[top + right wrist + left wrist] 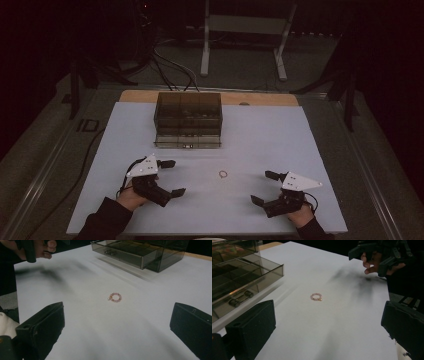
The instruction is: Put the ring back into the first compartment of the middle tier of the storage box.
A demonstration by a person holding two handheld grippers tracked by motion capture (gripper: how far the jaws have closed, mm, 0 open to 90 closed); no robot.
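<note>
Both idle, wide open, nothing held: left gripper (172, 177) and right gripper (264, 187) flank bead ring (223, 174), aimed inward. Ring flat on white table (260, 130), midway between, well short of drawer box (188, 119). Bottom drawer (249, 282) pulled out, likely to receive ring.

I can read no text, label, brand, number or sign anywhere in these views. A small pale mark sits on my right gripper's (116, 322) jaw in the right gripper view, but it is too small and dim to make out.
</note>
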